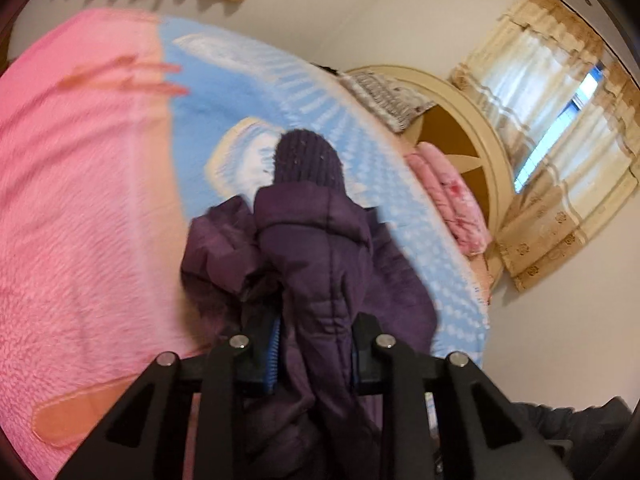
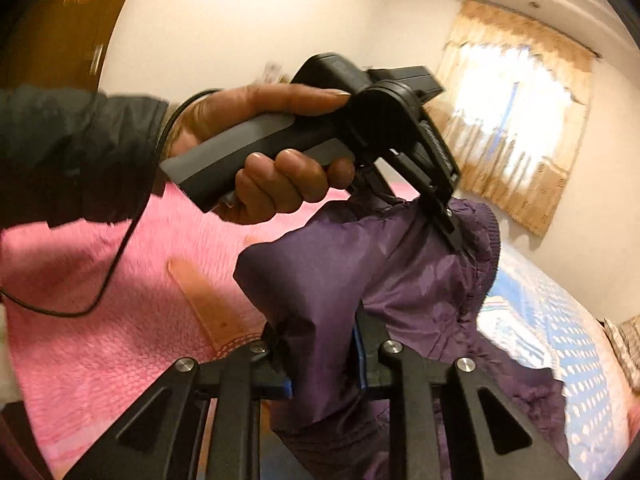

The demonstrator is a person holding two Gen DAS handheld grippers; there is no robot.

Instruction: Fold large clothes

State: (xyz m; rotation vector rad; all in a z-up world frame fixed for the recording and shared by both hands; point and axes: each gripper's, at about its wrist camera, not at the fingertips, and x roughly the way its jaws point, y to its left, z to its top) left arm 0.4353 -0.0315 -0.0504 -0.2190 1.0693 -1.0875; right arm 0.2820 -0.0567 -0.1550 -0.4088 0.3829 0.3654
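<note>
A dark purple padded jacket with a ribbed knit cuff hangs above a bed. My left gripper is shut on a fold of it, and the sleeve stretches away from the jaws. In the right wrist view, my right gripper is shut on another part of the purple jacket. The left gripper, held by a hand, also shows there, clamped on the jacket near its ribbed edge. The jacket is bunched between the two grippers.
The bed carries a pink fleece blanket and a blue-and-white patterned blanket. A cream round headboard with folded pink bedding stands behind. A curtained window is on the far wall. A black cable hangs from the hand.
</note>
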